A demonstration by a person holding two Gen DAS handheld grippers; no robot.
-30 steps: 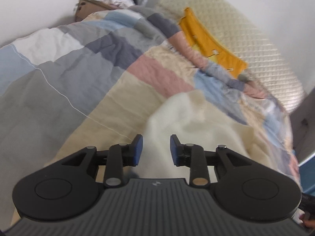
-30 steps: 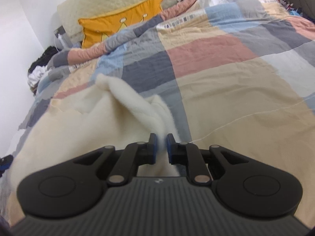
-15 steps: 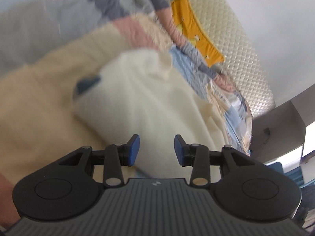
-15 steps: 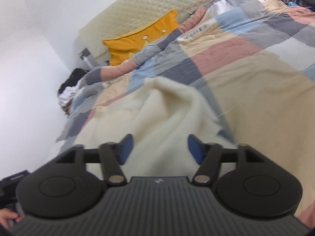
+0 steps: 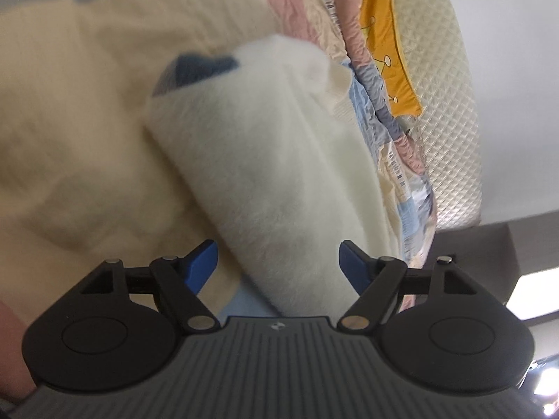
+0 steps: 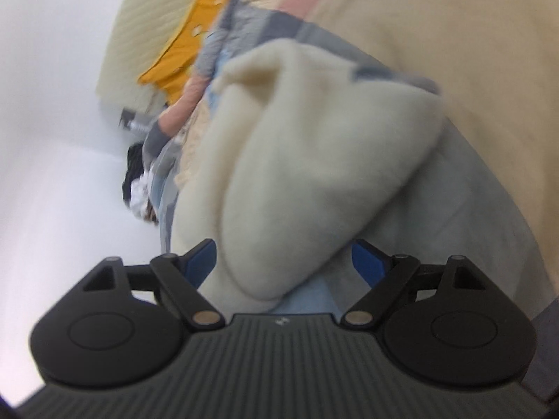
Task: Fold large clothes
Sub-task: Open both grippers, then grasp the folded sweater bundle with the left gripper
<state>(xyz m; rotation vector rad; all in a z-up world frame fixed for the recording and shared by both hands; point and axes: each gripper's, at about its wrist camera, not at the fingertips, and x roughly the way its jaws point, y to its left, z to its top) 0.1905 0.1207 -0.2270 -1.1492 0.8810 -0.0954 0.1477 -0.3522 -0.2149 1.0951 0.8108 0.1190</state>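
We see a cream fleece garment (image 5: pixel 279 160) lying bunched on the patchwork quilt (image 5: pixel 70 104) of a bed, partly rolled over itself, with a dark blue patch (image 5: pixel 202 66) at its far end that could be a lining or the quilt underneath, we cannot tell which. It looks soft, thick and light, so we judge it will sag and slide out of shape, not hold a crease; best taken by an edge or corner, pinching through both layers where the fold doubles up. The left gripper (image 5: pixel 277 262) has just been opening and stands wide, holding nothing, with the fleece running between the blue pads (image 5: pixel 202 262), which do not press on it. The right gripper (image 6: pixel 284 262) has also just been opening; it is wide and empty, straddling a fat lobe of the same garment (image 6: pixel 297 160). Both views are tilted and blurred. The near end of the garment is cut off behind the gripper bodies, so sleeves, collar and hem cannot be made out. An orange pillow (image 5: pixel 391 56) and padded headboard (image 5: pixel 450 111) sit beyond.
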